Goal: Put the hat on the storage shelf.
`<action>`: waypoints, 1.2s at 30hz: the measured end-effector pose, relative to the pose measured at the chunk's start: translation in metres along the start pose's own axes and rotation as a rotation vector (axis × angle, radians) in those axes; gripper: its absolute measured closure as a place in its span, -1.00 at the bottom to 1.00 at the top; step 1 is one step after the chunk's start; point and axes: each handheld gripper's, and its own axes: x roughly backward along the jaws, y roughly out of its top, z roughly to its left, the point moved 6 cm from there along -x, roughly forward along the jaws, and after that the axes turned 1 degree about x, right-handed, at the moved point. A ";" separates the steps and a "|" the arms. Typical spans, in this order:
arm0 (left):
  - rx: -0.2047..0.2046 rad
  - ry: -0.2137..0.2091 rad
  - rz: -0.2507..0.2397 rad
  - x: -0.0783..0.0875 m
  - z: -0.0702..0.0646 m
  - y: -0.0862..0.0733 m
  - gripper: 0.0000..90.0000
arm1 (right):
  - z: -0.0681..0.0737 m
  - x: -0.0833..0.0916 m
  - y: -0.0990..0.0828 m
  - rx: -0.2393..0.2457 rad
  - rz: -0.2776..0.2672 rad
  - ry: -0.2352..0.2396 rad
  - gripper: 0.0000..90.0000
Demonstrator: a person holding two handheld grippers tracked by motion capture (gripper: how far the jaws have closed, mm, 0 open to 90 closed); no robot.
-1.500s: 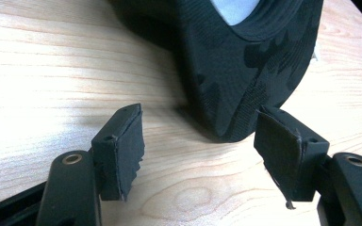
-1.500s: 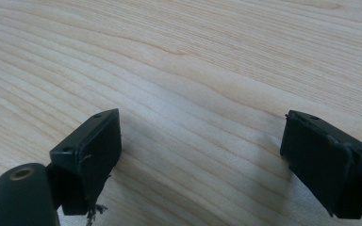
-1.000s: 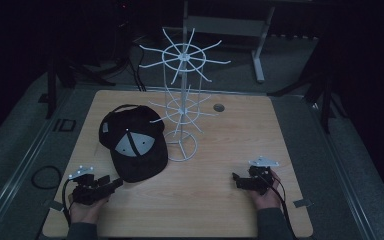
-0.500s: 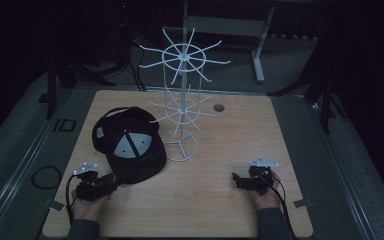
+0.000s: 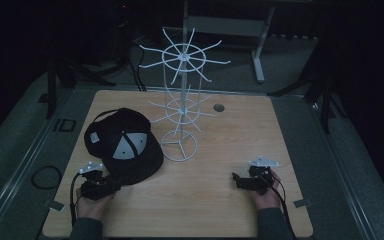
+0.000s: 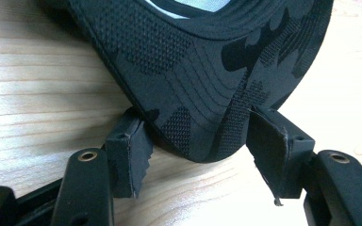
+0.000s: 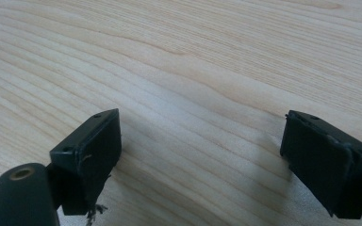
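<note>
On my left, the left gripper (image 5: 105,184) sits low on the wooden table (image 5: 215,200) near its front edge, in the person's left hand (image 5: 91,206), jaws aimed at the black cap (image 5: 122,145). Through the left gripper view I see the cap's camouflage-patterned brim (image 6: 202,94) reaching in between my two jaws; they have just been closing a little but are spread apart, one pad at each side of the brim's rounded edge, and I cannot tell whether either pad actually touches it. The cap itself lies flat on the table's left half, crown up, with a grey panel on top. Just right of the cap stands the white wire rack (image 5: 181,100), its round base on the table and its spokes fanning out above. Well over to the right, the right gripper (image 5: 239,180) rests near the front edge in the right hand (image 5: 266,196); its jaws stand wide apart over bare wood with nothing between them.
</note>
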 end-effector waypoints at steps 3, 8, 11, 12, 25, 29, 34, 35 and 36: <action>-0.003 -0.002 0.002 0.000 -0.001 0.000 -0.09 | 0.000 0.000 0.000 0.001 0.000 0.000 -0.72; -0.007 -0.007 0.010 -0.004 -0.003 -0.001 -0.09 | 0.000 0.000 0.000 0.001 0.000 0.000 -0.72; -0.010 -0.011 0.017 -0.007 -0.005 -0.001 -0.09 | 0.000 0.000 0.000 0.000 0.000 0.000 -0.72; -0.010 -0.011 0.017 -0.007 -0.005 -0.001 -0.09 | 0.000 0.000 0.000 0.000 0.000 0.000 -0.72; -0.021 -0.019 -0.034 -0.010 -0.011 0.002 0.26 | 0.000 0.000 0.000 0.001 0.000 0.000 -0.72; -0.022 -0.036 -0.019 -0.014 -0.013 0.001 0.21 | 0.000 0.000 0.000 0.001 -0.001 0.000 -0.72; -0.016 -0.057 -0.003 -0.021 -0.016 0.000 0.12 | 0.000 0.000 0.000 0.001 -0.001 0.000 -0.72; -0.016 -0.060 -0.004 -0.022 -0.017 0.000 0.12 | 0.000 0.000 0.000 0.000 -0.001 0.000 -0.72; -0.015 -0.064 -0.006 -0.023 -0.017 0.001 0.12 | 0.000 0.000 0.000 0.001 0.000 0.000 -0.72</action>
